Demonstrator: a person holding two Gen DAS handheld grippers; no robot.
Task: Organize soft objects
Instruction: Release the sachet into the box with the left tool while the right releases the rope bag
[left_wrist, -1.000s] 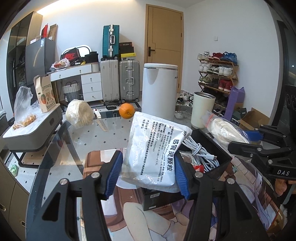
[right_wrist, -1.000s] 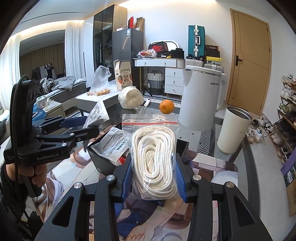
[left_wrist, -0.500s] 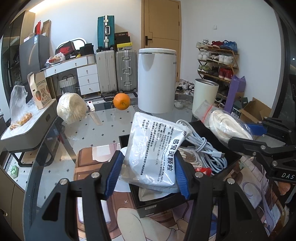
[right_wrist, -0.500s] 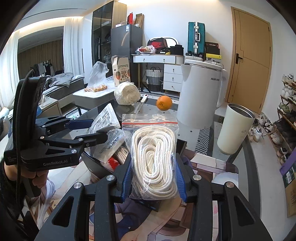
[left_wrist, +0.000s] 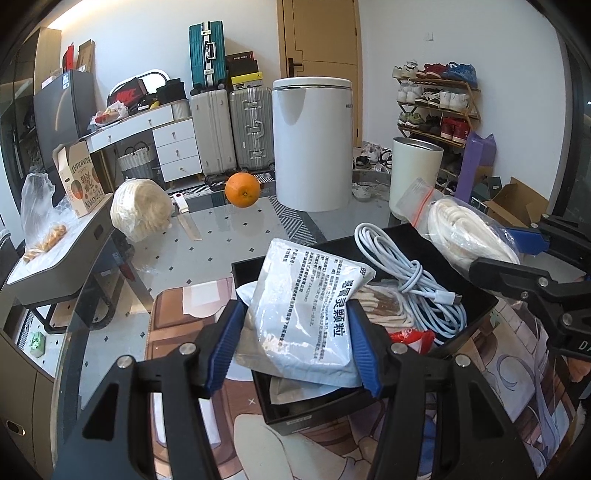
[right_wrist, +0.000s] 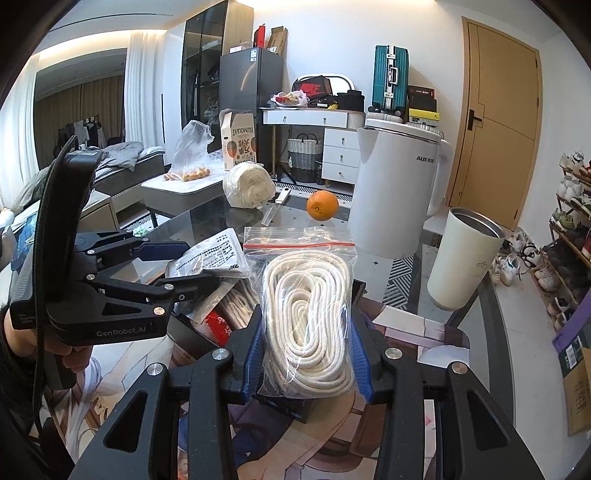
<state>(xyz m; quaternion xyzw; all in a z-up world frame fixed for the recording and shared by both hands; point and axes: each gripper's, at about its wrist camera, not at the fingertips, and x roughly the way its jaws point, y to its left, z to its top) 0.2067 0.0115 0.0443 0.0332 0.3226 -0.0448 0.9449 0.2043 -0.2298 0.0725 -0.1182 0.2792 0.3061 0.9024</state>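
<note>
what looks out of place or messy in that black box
The black box is overfilled: the white cable loops above its rim, and the silver pouch, between the left gripper's jaws, lies tilted across the pile, sticking out over the rim.

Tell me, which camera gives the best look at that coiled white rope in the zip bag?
The right wrist view: the bag of rope fills its centre, face on, between the right gripper pads. The left wrist view shows the bag only sideways at the right edge, partly hidden by that gripper.

We see a glass table (left_wrist: 221, 251) carrying a printed mat (left_wrist: 177, 332) with a black box (left_wrist: 476, 299) on it. Farther back lie an orange (left_wrist: 243, 189), a white bundle (left_wrist: 142, 209) and a knife (left_wrist: 186, 218).
</note>
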